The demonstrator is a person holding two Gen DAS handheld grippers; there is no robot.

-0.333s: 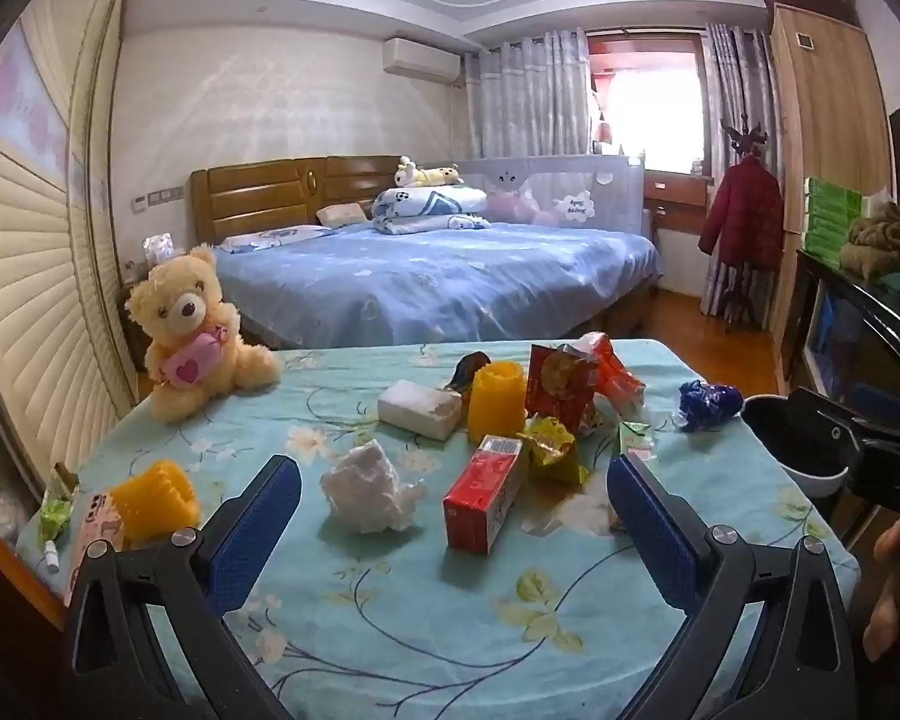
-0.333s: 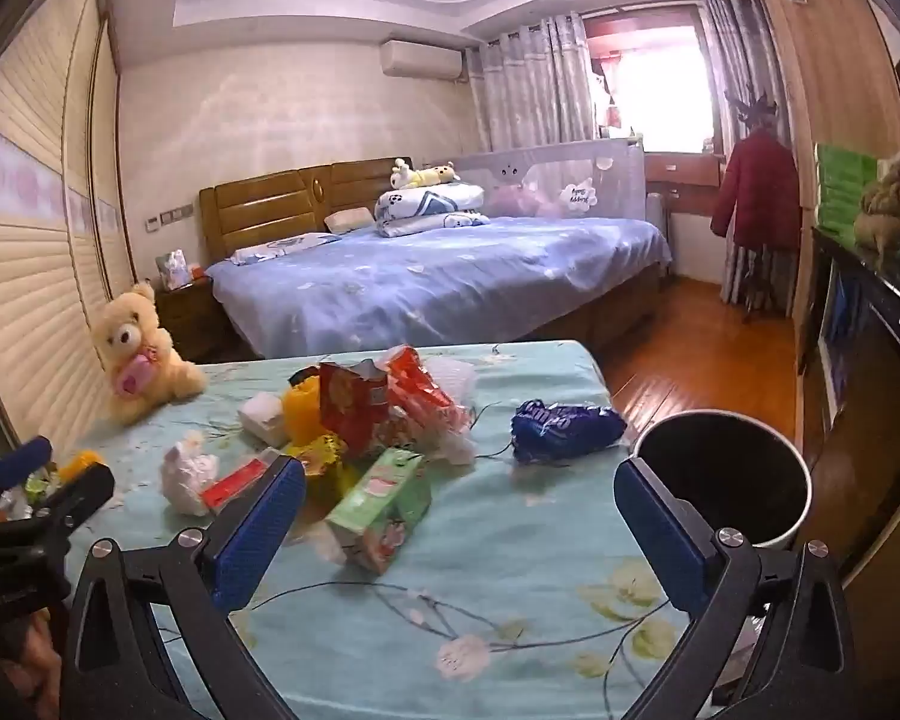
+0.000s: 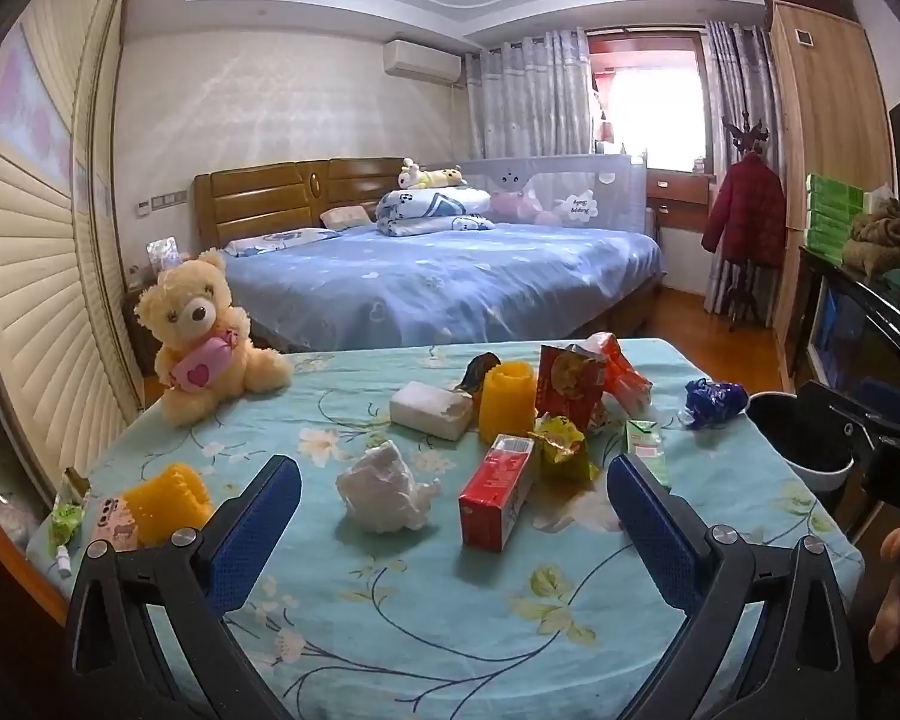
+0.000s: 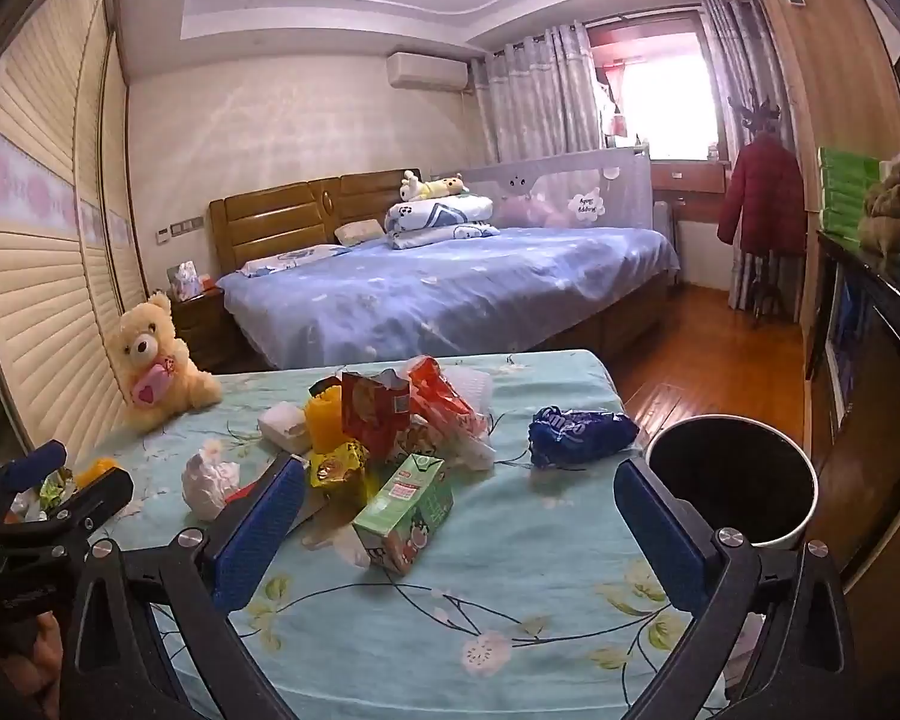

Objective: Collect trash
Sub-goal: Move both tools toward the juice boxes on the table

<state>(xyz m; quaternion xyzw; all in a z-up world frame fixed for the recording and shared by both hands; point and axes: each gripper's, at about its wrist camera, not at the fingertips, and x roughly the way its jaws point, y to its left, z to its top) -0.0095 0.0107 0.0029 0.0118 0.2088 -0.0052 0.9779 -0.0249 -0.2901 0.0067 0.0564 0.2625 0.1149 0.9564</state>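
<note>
The trash lies in a loose heap on the middle of the worktop (image 3: 450, 630): a crumpled tissue (image 3: 384, 495), a red carton (image 3: 497, 492) lying on its side, a green carton (image 4: 405, 516), a yellow wrapper (image 3: 561, 447), a torn red packet (image 4: 375, 414) and, a little apart toward the right edge, a blue wrapper (image 4: 579, 435). A white block (image 3: 431, 411) and a yellow cup (image 3: 507, 399) stand in the heap too; whether they count as trash is unclear.

The bin (image 4: 732, 489) stands just off the worktop's right edge, mouth open and below the cloth's level, likely so that items can be dropped in with a short carry. Nothing shows inside it, so the collecting seems barely begun.

The left tongs (image 3: 450, 516) are released, spread wide and empty, framing the tissue and red carton, which puts them in line for a first pick. The right tongs (image 4: 456, 528) are likewise spread and empty, with the green carton between the blue pads, not touched. Being nearer the bin, the right side suits the wrapper and green carton.

A teddy bear (image 3: 201, 336), a phone (image 3: 114, 525) and another yellow cup (image 3: 168, 495) sit at the left, away from the heap, probably to be left alone.
</note>
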